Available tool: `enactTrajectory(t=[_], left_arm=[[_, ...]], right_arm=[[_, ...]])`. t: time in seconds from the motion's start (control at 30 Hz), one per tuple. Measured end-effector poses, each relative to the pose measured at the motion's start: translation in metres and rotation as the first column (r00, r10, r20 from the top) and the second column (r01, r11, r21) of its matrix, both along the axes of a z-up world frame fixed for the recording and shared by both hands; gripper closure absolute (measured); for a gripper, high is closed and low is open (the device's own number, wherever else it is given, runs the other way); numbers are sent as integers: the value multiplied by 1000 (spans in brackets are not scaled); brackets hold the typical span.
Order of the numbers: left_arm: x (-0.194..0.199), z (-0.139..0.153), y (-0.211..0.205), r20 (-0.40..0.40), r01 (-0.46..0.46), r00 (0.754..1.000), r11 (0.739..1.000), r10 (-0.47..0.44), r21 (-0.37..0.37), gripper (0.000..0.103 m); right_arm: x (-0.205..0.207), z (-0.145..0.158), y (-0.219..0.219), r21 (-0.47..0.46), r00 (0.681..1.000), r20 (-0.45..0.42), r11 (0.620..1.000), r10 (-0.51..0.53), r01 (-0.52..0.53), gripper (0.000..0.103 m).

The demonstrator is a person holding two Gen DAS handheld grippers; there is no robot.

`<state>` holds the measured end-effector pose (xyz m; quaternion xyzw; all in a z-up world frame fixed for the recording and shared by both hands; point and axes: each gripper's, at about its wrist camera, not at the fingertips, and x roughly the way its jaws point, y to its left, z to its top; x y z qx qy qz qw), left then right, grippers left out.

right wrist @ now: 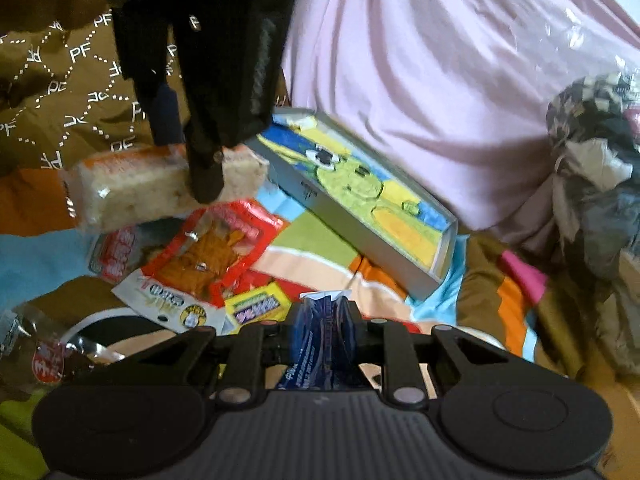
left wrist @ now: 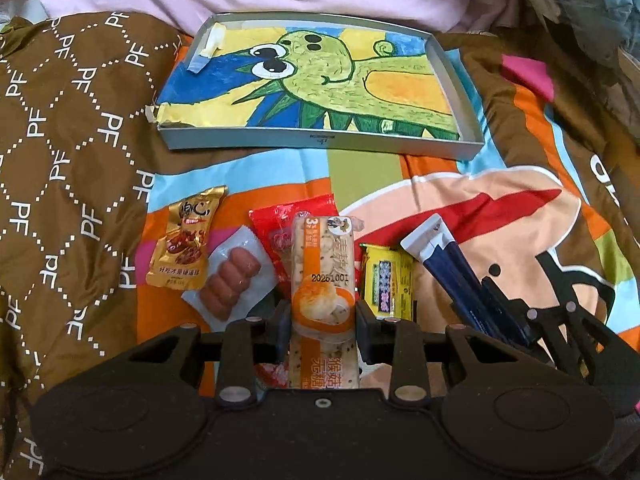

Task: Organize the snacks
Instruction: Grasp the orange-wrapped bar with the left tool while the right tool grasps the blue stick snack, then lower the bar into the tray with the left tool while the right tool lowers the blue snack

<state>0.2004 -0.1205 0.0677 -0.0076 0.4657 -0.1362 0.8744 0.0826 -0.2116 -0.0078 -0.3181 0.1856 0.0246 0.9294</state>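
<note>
My left gripper (left wrist: 323, 316) is shut on an orange-and-white biscuit packet (left wrist: 322, 264), held a little above the bedspread. The right wrist view shows that same packet (right wrist: 132, 192) in the left gripper (right wrist: 206, 176), hanging over the other snacks. My right gripper (right wrist: 322, 328) is shut on a dark blue packet (right wrist: 320, 344), which appears to the right (left wrist: 452, 268) in the left wrist view. A shallow grey box (left wrist: 320, 142) lined with a dinosaur drawing lies beyond, with no snacks inside. On the bedspread lie a gold packet (left wrist: 182, 240), a sausage packet (left wrist: 230, 280), a red packet (right wrist: 208, 256) and a yellow packet (left wrist: 386, 280).
Everything rests on a soft, colourful cartoon bedspread (left wrist: 500, 200) and a brown quilt with "PF" print (left wrist: 72, 140). A pink sheet (right wrist: 420, 80) rises behind the box. A heap of clothes and plastic (right wrist: 592, 184) lies at the right. A clear wrapper (right wrist: 44, 360) sits at the lower left.
</note>
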Motion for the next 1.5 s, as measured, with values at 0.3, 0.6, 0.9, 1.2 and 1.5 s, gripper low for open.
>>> enactTrajectory(t=[0.3,0.6,0.9,1.2,1.5], left_arm=[[20,11,-3,72,-30,997,999,32,-38,69],[70,30,-9,184,-93,977,990,112,-106,69],[143,31,-37,278,-163,937,968,213,-190,68],[194,2,-62,291,-200,925,965,244,-172,68],[220,-25,-79,265,-212,933,966,244,-144,68]], right_arm=[[7,6,-1,-40,989,143,999,29,-23,80],[47,23,-22,-16,933,360,1000,19,-14,80],[126,39,-49,173,906,414,985,-87,15,79],[175,16,-73,296,923,366,955,-118,5,79],[196,5,-100,440,955,249,897,-161,36,78]])
